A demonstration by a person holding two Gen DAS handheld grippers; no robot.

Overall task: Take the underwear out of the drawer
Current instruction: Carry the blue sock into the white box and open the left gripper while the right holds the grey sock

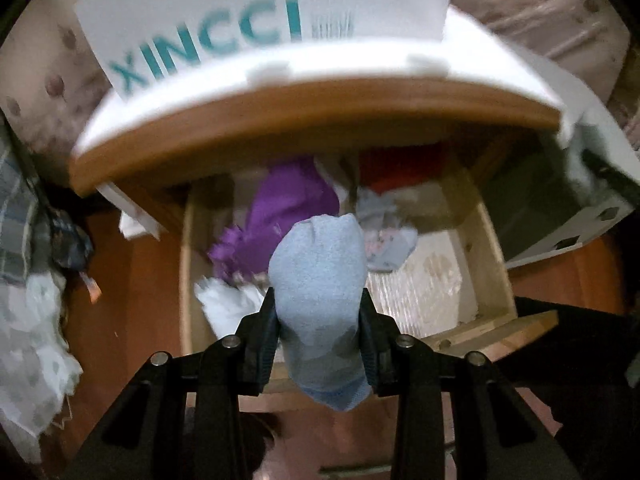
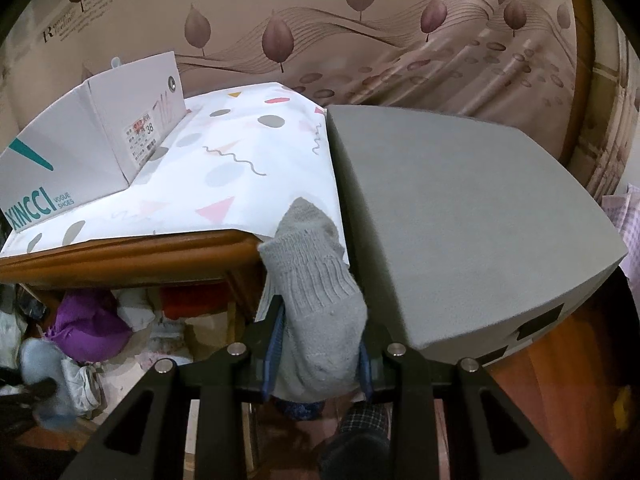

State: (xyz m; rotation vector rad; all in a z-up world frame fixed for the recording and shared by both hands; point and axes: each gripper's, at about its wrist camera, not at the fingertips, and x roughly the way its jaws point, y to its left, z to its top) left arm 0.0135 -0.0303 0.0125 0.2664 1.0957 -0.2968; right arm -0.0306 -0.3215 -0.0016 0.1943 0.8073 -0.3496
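My left gripper (image 1: 318,312) is shut on a light blue sock (image 1: 320,276), held above the open wooden drawer (image 1: 494,240). Down in the drawer lie a purple garment (image 1: 284,204), a red piece (image 1: 400,172), white cloth (image 1: 226,300) and a pale patterned piece (image 1: 384,244). My right gripper (image 2: 320,344) is shut on a grey ribbed sock (image 2: 316,280), level with the table's edge. From the right wrist view the drawer's contents show at lower left: the purple garment (image 2: 86,326), and the light blue sock (image 2: 34,360) with the left gripper blurred beside it.
A white shoe box (image 2: 80,140) stands on the patterned cloth (image 2: 240,168) over the wooden table top (image 2: 132,254). A grey box (image 2: 460,216) sits to the right of it. Clothes (image 1: 28,280) hang at the left. Below is reddish floor (image 1: 132,280).
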